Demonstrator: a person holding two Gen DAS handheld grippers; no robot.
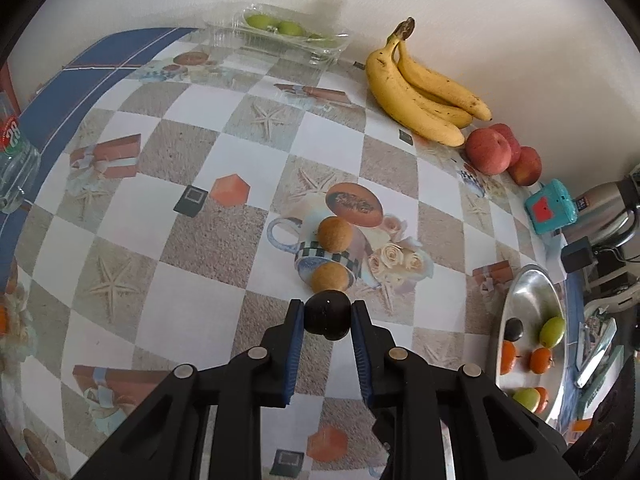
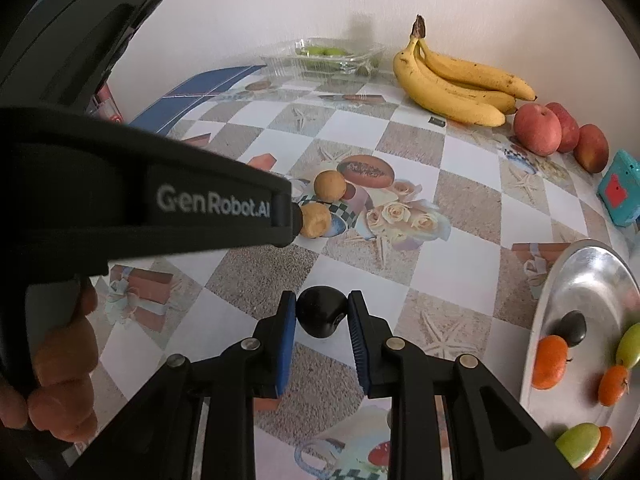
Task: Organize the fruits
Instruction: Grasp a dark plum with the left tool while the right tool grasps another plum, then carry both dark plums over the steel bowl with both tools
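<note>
Both grippers are clamped on fruit. The left gripper (image 1: 327,314) holds a dark round fruit (image 1: 327,315) between its blue pads, raised a little above the tablecloth (image 1: 208,240); the right gripper (image 2: 322,314) grips a second dark fruit (image 2: 320,316) in the same manner. Grasps sit across the widest part of each fruit, which I judge secure for carrying. Just beyond the left gripper's fruit lie two tan round fruits (image 1: 334,234), one behind the other, not yet collected. The apparent destination, a metal tray (image 1: 528,300) at the right edge, already holds oranges, green fruits and one dark fruit, so sorting is judged partly complete. In the right wrist view the left gripper's body crosses the frame, held by a person's hand (image 2: 60,364); the two tools work close together, and collision is the main risk. Against the far wall stand bananas (image 1: 420,92), red apples (image 1: 496,152) and a clear container of green fruit (image 1: 280,32).
</note>
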